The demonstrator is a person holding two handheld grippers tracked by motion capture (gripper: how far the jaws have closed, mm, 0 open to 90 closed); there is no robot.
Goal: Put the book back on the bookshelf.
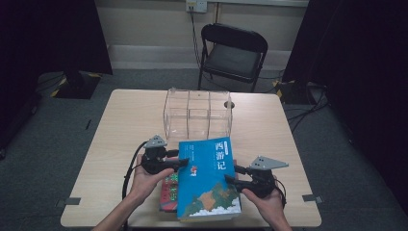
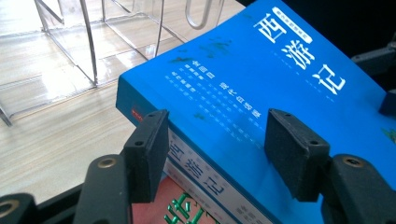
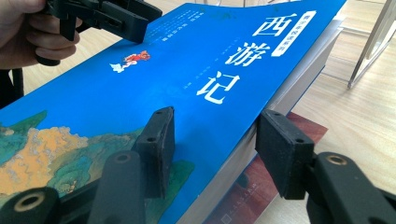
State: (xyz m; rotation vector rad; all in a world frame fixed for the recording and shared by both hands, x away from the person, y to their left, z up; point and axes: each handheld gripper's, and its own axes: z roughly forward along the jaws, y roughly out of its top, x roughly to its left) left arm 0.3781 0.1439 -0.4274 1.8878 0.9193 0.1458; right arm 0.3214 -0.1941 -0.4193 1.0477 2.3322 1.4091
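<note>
Both claws straddle the blue book (image 1: 208, 178): left claw (image 1: 179, 162) at its spine edge, right claw (image 1: 231, 175) at its page edge, each with one pad on the cover and one beneath, though whether the pads press or merely bracket it cannot be told. Its long axis runs near to far, resting on a red book (image 1: 168, 188) at the near counter (image 1: 120, 125) edge. A clear organizer (image 1: 197, 113) stands just beyond its far end.
</note>
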